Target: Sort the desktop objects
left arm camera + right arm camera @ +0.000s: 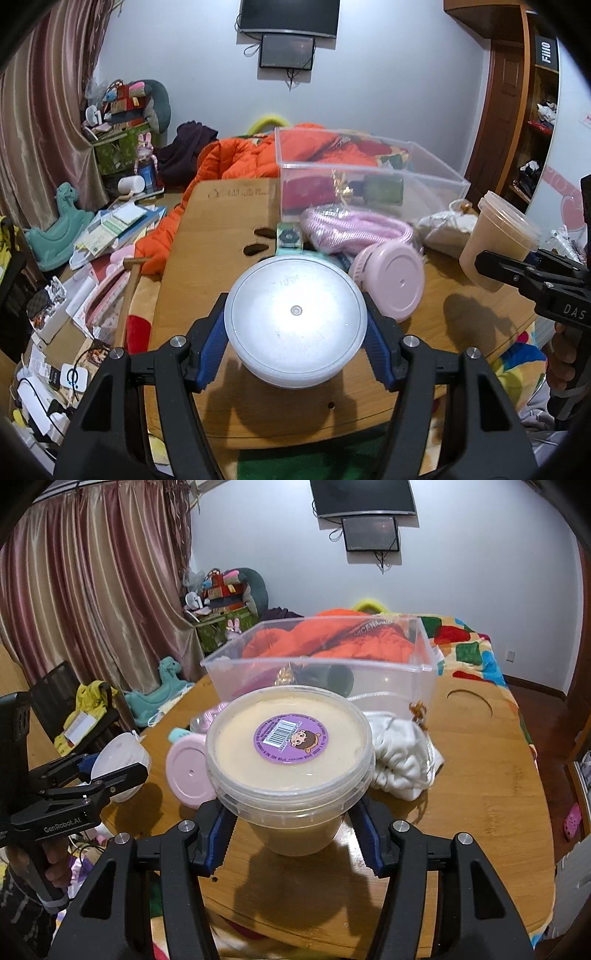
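Above table (480, 775), grippers clamping white tub (295, 317), beige tub (291, 753)

Pink curtains (92, 590), wall screen (288, 16), teal rocking horse (61, 229).

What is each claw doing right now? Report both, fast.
Left claw: closed on the white tub, held above the table.
Right claw: closed on the beige tub, also lifted.

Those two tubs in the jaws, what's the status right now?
Left gripper clamped on white round tub. Right gripper clamped on beige lidded tub. Both off the table. Clear bin ahead; pink container lies between.
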`<state>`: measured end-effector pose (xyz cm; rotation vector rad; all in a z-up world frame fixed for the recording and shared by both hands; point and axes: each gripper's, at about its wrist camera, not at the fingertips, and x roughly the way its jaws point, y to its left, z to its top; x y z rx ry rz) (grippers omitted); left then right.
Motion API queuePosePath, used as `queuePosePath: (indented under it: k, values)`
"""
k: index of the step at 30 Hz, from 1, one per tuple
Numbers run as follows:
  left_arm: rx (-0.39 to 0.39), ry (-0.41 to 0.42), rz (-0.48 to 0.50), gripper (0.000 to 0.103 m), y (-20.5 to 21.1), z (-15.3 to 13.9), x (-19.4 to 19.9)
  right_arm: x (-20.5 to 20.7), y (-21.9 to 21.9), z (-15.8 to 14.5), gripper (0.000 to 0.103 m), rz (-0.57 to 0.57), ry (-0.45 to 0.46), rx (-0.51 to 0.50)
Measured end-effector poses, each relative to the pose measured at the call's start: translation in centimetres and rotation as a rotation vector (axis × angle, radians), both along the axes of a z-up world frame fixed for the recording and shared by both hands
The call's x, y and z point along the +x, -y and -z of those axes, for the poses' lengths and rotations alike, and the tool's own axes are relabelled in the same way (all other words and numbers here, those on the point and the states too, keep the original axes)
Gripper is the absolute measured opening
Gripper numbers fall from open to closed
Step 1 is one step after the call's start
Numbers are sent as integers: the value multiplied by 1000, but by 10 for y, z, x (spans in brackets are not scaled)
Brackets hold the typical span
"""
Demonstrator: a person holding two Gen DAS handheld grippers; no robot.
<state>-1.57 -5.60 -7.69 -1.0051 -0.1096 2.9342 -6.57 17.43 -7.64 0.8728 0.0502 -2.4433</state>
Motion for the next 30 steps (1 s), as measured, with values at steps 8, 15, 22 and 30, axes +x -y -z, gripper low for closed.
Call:
queuePosePath:
  k: [8,15,22,30]
  values:
    - [-4,-61,27,65,-6,-28,2,4,-5,-21,54,8,-43,-11]
    - [-24,-112,47,65,-13,-51,-7,0,-11,-40,54,14,-83,-11]
    - [-31,-151,61,65,-17,-67,-23,-12,-19,-58,54,17,-117,-22]
    - [-76,-208,81,60,-22,-86,-47,-32,-16,-75,54,14,-153,-3]
